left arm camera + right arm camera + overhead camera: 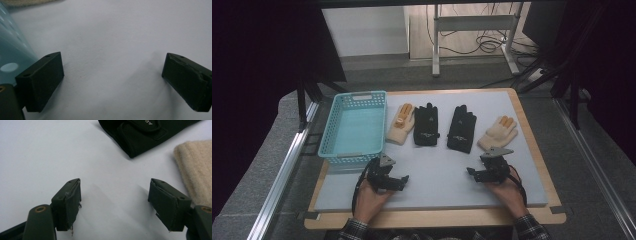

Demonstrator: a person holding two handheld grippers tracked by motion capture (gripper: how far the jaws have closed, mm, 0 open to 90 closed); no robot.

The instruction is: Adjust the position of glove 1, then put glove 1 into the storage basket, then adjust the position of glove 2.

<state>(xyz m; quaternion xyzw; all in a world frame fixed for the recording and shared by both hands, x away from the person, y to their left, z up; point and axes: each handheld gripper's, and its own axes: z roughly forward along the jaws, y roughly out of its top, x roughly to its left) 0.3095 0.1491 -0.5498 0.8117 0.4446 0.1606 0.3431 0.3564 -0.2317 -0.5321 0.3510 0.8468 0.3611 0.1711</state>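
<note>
Black and cream fabric gloves lie in a row, long axes toward twelve o'clock; we hold both grippers spread and empty, the right gripper (482, 172) nearest the cream knitted glove (498, 132) at one o'clock, left gripper (393, 181) beside the turquoise plastic basket (354, 156).

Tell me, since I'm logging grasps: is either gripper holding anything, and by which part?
Nothing is held: left gripper and right gripper are both open over the bare mat.
</note>
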